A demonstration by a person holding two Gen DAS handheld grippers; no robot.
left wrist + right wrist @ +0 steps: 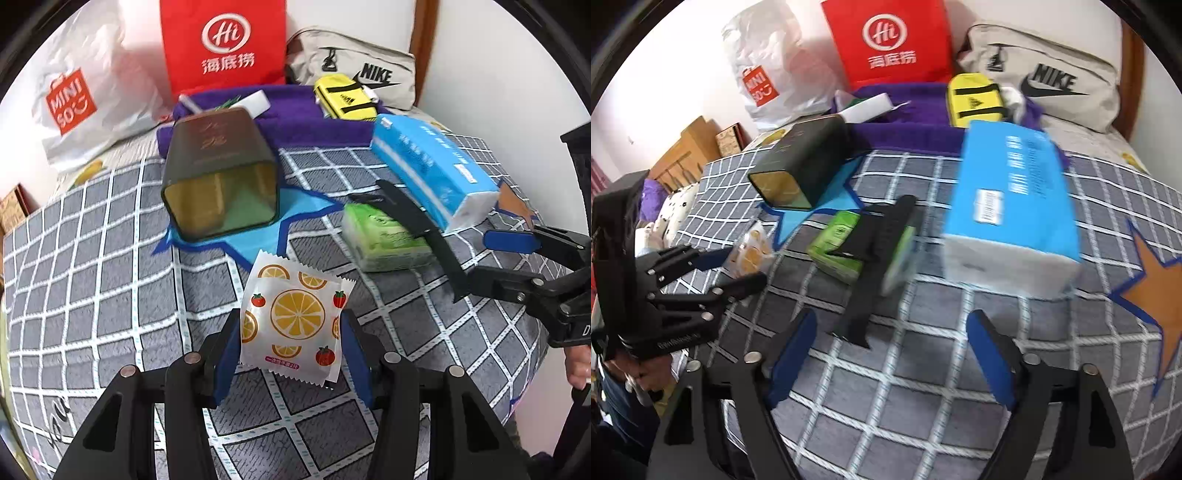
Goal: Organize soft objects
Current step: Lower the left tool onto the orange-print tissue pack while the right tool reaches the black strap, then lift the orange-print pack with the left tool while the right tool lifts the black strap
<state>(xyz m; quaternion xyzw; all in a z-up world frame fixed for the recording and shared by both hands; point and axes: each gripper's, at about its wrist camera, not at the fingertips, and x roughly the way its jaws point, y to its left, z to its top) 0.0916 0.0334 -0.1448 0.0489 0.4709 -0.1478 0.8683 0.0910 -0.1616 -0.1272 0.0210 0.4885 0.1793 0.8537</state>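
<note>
My left gripper [291,332] is shut on a white packet [297,291] printed with orange slices and tomatoes; its blue pads [229,354] press on both side edges and hold it over the checked bedspread [110,258]. The right wrist view shows that same gripper [744,267] and packet [753,253] at the left. My right gripper [894,354] stands open over the bedspread with nothing between its pads. Just ahead of it a black strap [871,269] lies across a green tissue pack [838,243]. A blue tissue pack [1012,206] lies to the right of them.
A dark tin [221,173] lies on its side on a blue star patch [258,236]. Behind are a purple towel [306,118], a red bag [223,44], a white shopping bag [81,96], a yellow pouch [345,96] and a grey Nike bag [369,62]. The bed's edge drops off at the right.
</note>
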